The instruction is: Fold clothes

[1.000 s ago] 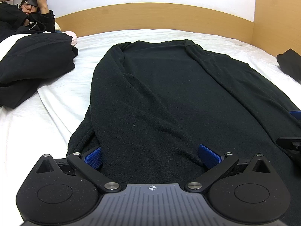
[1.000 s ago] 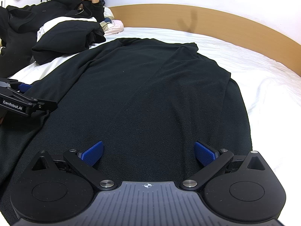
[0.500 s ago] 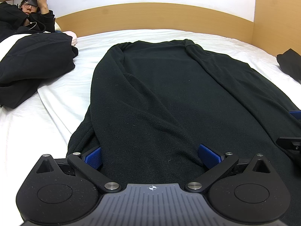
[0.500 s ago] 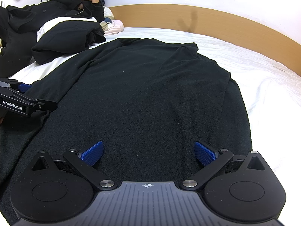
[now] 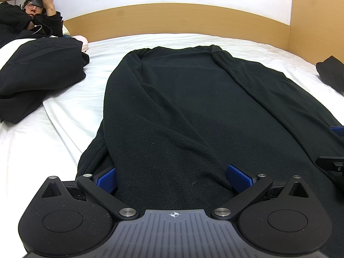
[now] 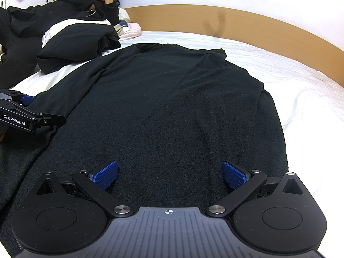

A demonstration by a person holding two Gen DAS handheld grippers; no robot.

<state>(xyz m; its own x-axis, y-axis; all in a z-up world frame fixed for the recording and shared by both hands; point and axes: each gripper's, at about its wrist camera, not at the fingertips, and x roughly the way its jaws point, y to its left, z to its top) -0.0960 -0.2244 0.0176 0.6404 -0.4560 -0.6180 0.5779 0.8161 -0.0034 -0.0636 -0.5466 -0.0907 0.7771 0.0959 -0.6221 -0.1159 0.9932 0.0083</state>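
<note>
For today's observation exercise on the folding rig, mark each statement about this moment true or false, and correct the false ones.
1. The black fleece garment lies spread on the white bed sheet. True.
2. The left gripper is shut on the cloth. False: its blue pads stand wide apart, with the cloth lying between them.
3. The right gripper is open. True.
4. The headboard is grey metal. False: the curved headboard is light brown wood.
5. A person in dark clothes lies at the far left, holding a phone. True.
6. The garment is already folded into a small square. False: it lies stretched out long.
</note>
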